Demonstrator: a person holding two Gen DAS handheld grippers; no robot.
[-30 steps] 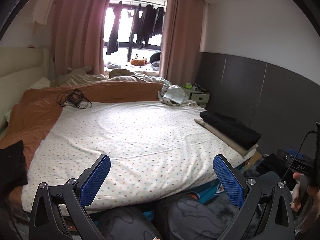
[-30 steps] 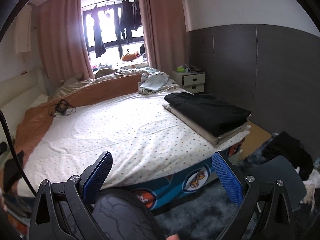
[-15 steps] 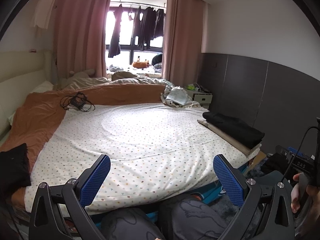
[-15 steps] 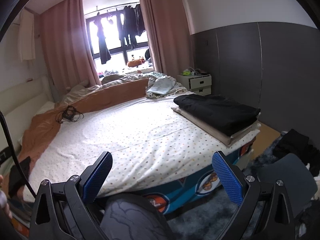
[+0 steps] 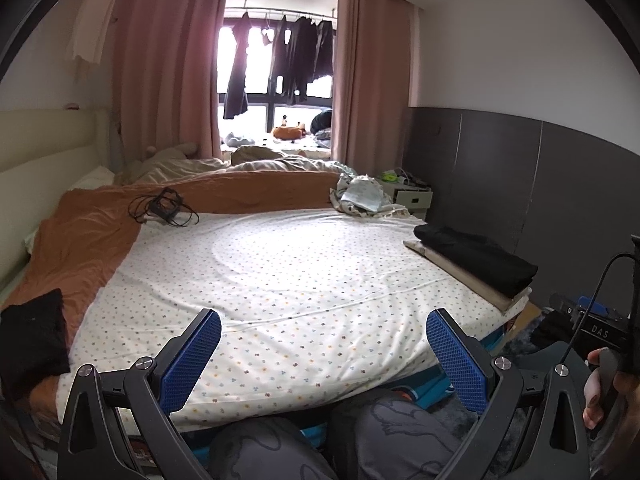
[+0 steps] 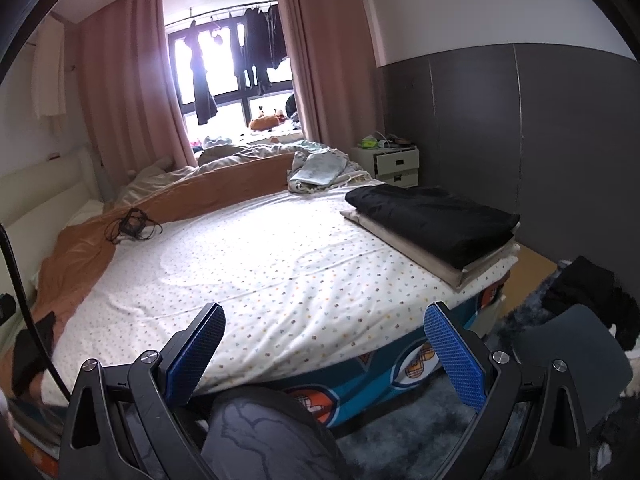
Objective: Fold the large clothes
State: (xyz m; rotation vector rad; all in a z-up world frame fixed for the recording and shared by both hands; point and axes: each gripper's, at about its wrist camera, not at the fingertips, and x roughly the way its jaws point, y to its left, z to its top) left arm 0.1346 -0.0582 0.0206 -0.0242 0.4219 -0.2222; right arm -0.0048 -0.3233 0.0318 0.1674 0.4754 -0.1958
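Folded black garment [image 6: 430,220] rests on a beige folded one [image 6: 416,250] at the right of the frame, on the bed's [image 5: 300,272] right edge, well beyond both grippers. Left gripper [image 5: 322,354] and right gripper [image 6: 322,350] hover low at the frame bottom, jaws spread wide, empty, pointing across the dotted sheet.

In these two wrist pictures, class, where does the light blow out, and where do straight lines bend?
Left wrist view: the window glares white, hanging clothes mere silhouettes; wall panelling curves. Right wrist view: window overexposed, flaring onto the curtain; dark corners vignette both.
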